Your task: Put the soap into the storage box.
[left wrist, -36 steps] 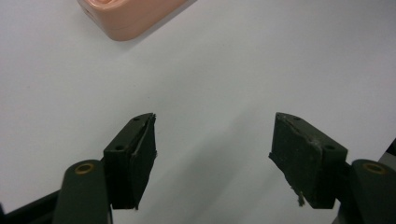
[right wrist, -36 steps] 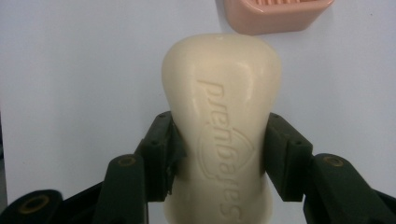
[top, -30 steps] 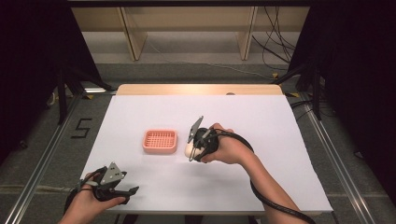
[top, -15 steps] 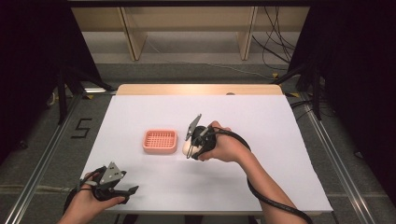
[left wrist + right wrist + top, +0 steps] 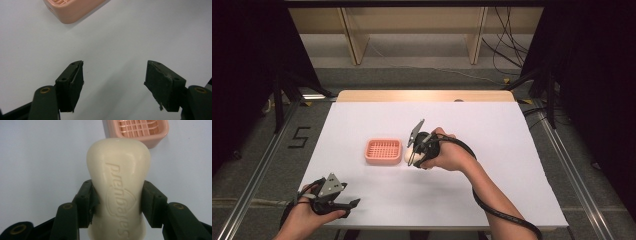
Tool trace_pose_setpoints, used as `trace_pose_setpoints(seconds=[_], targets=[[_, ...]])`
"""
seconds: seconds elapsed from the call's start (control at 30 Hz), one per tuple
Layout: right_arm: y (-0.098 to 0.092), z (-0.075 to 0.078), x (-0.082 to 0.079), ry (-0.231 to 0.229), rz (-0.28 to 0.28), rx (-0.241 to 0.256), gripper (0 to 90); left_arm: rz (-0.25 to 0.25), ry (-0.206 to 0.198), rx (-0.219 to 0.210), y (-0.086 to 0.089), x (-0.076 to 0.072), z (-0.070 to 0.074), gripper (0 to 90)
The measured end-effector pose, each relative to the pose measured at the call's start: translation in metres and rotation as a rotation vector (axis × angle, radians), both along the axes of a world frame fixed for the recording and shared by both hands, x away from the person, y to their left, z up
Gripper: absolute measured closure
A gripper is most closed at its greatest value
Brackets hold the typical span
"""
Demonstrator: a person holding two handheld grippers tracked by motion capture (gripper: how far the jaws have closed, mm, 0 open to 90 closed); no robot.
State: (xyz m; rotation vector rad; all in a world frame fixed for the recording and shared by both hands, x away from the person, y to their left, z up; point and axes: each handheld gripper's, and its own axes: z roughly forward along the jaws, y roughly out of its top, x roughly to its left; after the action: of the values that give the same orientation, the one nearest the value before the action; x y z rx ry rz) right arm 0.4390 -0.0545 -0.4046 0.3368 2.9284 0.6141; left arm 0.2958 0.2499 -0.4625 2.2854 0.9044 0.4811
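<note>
On white table (image 5: 512,150) | right gripper (image 5: 117,202) clamps soap (image 5: 120,190) | dark room

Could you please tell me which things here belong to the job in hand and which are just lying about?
In the job:
soap, clamped in the right gripper
pink tray, just beside the soap

Not in the job:
left gripper, jaws open, idle
wooden shelves behind the table
cables on the floor

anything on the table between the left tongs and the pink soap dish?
Nothing: bare white table between the left tongs and the pink soap dish, as the high view and left gripper view show.
</note>
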Motion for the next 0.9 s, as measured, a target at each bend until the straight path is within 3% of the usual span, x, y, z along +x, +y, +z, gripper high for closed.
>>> trace_pose_setpoints(seconds=[0.13,0.23,0.27,0.33,0.43,0.5,0.9], targets=[[0.002,-0.001,0.001,-0.001,0.006,0.003,50.5,0.003,0.005,-0.001,0.0,0.0,0.0,30.4],[0.004,0.0,0.004,-0.006,-0.001,0.006,50.5,0.014,-0.02,0.024,0.0,0.0,-0.001,30.4],[0.004,0.0,0.005,-0.005,0.004,0.007,50.5,-0.002,0.016,0.002,0.002,0.0,0.001,30.3],[0.006,0.0,0.005,-0.007,-0.003,0.007,50.5,0.011,-0.001,-0.009,0.001,0.0,0.0,30.4],[0.008,0.001,0.006,-0.008,0.0,0.007,50.5,-0.012,0.008,0.011,0.002,0.0,0.002,30.3],[0.009,0.001,0.007,-0.012,0.004,0.01,50.5,0.021,0.015,-0.02,0.0,0.0,-0.001,30.4],[0.015,0.001,0.009,-0.013,-0.007,0.007,50.5,0.02,0.014,-0.018,0.001,0.0,0.0,30.4]])
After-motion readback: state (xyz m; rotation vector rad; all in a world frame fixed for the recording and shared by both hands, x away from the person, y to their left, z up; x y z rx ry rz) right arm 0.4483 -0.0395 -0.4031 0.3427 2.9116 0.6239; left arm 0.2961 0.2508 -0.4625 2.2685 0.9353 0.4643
